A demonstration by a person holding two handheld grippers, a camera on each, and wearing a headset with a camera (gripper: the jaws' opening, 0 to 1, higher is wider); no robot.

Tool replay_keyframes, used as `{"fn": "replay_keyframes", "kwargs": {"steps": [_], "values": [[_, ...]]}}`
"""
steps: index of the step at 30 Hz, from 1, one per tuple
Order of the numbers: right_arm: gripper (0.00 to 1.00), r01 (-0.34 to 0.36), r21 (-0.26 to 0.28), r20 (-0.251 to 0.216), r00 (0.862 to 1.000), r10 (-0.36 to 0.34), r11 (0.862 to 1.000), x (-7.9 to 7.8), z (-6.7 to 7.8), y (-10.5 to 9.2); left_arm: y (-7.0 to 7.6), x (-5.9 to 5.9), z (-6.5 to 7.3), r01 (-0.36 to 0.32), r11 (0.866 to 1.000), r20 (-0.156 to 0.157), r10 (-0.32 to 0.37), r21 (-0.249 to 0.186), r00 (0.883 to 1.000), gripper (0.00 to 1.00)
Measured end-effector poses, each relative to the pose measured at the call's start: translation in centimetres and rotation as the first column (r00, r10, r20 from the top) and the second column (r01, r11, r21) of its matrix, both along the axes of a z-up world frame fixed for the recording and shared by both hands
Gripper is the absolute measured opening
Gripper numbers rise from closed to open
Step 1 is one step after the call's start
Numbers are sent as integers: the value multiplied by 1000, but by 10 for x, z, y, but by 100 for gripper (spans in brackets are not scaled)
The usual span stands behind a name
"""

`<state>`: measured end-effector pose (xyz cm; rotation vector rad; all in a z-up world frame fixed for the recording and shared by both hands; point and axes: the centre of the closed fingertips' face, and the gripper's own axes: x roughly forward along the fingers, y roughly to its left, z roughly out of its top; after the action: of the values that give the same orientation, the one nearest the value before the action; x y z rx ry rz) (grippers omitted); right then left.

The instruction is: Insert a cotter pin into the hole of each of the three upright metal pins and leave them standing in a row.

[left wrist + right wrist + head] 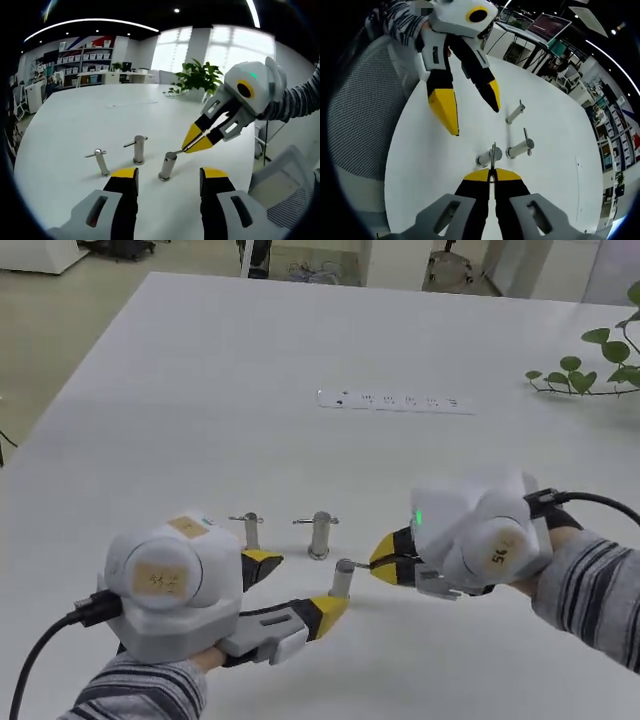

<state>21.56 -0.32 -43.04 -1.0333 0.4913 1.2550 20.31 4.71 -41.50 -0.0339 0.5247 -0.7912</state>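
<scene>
Three metal pins [320, 537] upright in a row on white tabletop [200, 390], nearest just ahead of left gripper [167, 175], jaws spread. Showed clearest in right gripper view: right gripper [492, 173] clamped on cotter pin [493, 154], tip at nearest pin's top.

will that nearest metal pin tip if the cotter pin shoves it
Probably tippy: the nearest metal pin stands tall on a narrow base on the smooth table. It looks solid, so likely heavy for its size; being round, it would probably roll once down. The open left gripper flanks it.
</scene>
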Motion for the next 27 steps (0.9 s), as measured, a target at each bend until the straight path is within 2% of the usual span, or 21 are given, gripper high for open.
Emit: {"fn": "replay_keyframes", "kwargs": {"steps": [10, 15, 22, 27], "values": [[0, -80, 16, 3, 997, 80, 997, -22, 2, 17, -8, -9, -3, 20, 999, -49, -22, -30, 999, 27], [0, -97, 36, 3, 995, 96, 995, -27, 7, 24, -14, -13, 0, 22, 995, -89, -31, -98, 996, 17], [0, -115, 46, 4, 993, 115, 992, -32, 10, 28, -17, -15, 2, 17, 990, -110, -33, -141, 993, 7], [0, -115, 53, 1, 993, 116, 992, -33, 11, 29, -18, -15, 2, 17, 989, -114, -33, -146, 993, 3]]}}
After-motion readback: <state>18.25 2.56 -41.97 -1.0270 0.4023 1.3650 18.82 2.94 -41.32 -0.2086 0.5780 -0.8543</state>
